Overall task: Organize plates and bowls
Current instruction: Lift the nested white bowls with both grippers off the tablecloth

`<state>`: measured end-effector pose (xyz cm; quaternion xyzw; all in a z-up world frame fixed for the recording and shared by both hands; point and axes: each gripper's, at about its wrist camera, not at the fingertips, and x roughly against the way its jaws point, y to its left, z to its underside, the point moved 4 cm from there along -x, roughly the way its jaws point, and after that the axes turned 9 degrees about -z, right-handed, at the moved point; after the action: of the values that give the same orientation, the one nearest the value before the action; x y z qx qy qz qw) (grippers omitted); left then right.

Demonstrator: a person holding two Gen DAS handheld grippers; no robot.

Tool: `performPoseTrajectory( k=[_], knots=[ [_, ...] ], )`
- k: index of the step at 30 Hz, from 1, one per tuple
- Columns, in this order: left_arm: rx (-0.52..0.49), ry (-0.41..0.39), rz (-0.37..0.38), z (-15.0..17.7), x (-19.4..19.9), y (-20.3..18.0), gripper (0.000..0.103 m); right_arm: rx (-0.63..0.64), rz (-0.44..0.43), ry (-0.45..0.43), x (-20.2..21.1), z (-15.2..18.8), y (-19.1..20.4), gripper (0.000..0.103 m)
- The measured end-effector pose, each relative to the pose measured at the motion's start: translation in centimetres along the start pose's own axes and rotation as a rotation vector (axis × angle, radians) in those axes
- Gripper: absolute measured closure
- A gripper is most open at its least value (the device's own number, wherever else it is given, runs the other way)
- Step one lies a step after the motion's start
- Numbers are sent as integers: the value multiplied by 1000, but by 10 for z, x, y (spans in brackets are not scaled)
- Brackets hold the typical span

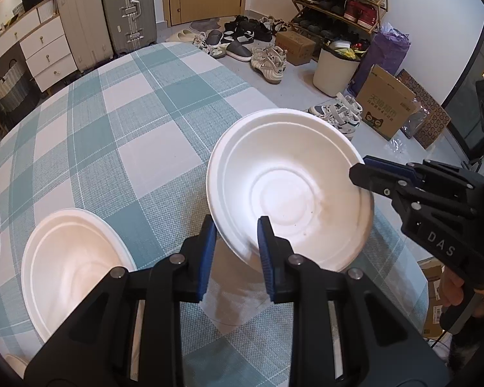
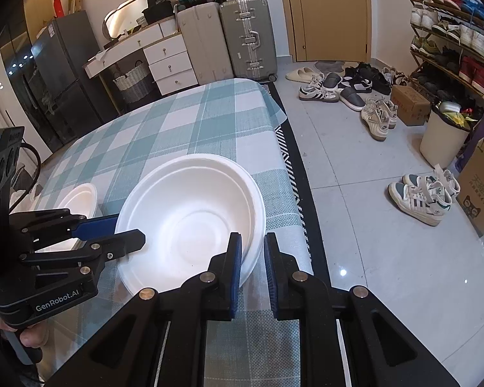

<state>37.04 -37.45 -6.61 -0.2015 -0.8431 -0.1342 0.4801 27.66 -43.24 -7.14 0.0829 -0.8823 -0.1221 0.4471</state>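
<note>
The left gripper (image 1: 237,225) and right gripper (image 2: 252,242) each pinch opposite rims of the round white foam bowl (image 1: 290,190) over the checked tablecloth (image 1: 119,129) (likely two nested); lift evenly, keeping it level.

2 white foam bowls (image 1: 287,193) (image 1: 71,267) on 1 checked tablecloth (image 1: 129,122). 2 grippers (image 1: 237,225) (image 2: 253,242). 2 upright suitcases (image 1: 129,9) (image 1: 80,19) in the left view, 1 shoe rack (image 1: 338,0), 1 white bin (image 1: 335,71), 2 cardboard boxes (image 1: 295,46) (image 1: 387,103).

occl: small bowl (image 2: 80,198) – near half behind left gripper (image 2: 126,230) | shoe rack (image 2: 451,42) – cut by frame edge
</note>
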Motion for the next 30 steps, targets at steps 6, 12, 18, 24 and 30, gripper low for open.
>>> performPoseTrajectory(
  k=[6,12,18,24,30],
  knots=[
    [5,-35,-10,0,19,4,80,18,2,-25,16,-5,10,89],
    [23,-74,-18,1,43,14,80,43,5,-49,31,-13,27,89],
    [50,-112,-33,7,69,32,80,77,0,-69,43,-21,51,89],
    [90,-147,-52,17,98,57,80,121,-15,-85,51,-31,83,89],
    [130,-174,-78,32,123,87,80,166,-34,-95,53,-35,119,89]
  ],
)
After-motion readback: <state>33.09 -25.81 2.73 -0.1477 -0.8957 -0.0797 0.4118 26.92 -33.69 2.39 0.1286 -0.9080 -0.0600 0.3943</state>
